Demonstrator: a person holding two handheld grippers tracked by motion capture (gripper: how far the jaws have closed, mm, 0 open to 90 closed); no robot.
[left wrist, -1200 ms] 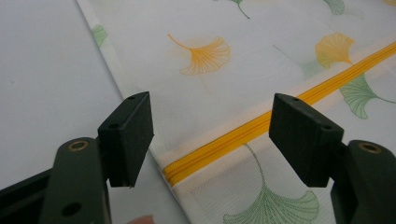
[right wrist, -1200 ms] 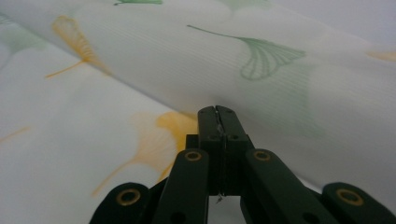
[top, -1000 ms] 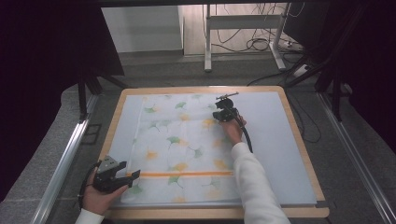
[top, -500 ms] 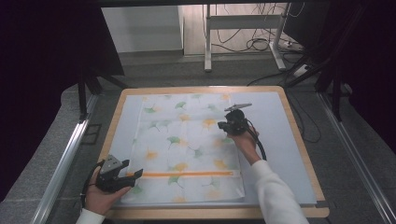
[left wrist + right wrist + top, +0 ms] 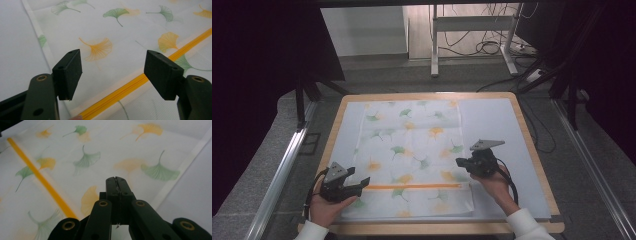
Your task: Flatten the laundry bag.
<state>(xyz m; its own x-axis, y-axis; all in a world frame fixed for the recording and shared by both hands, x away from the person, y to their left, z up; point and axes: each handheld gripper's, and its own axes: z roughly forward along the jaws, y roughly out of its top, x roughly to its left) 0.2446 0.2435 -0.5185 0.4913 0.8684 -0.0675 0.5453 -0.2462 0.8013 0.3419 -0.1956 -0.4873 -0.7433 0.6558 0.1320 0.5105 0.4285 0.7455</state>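
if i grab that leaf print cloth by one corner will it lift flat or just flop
Probably flop: the leaf print cloth lies thin and flat on the table, hugging it like soft fabric. It looks light, so a corner should rise easily while the rest drags. Pushed, it would likely bunch or wrinkle rather than slide whole.

Thin matt printed cloth (image 5: 412, 155), wooden table (image 5: 532, 135)

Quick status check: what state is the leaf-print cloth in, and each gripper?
Leaf-print cloth: spread flat on the table, orange stripe near the front edge.
Left gripper: fingers wide open, nothing between them, over the cloth's stripe.
Right gripper: fingers shut together, empty, above the cloth's right edge.
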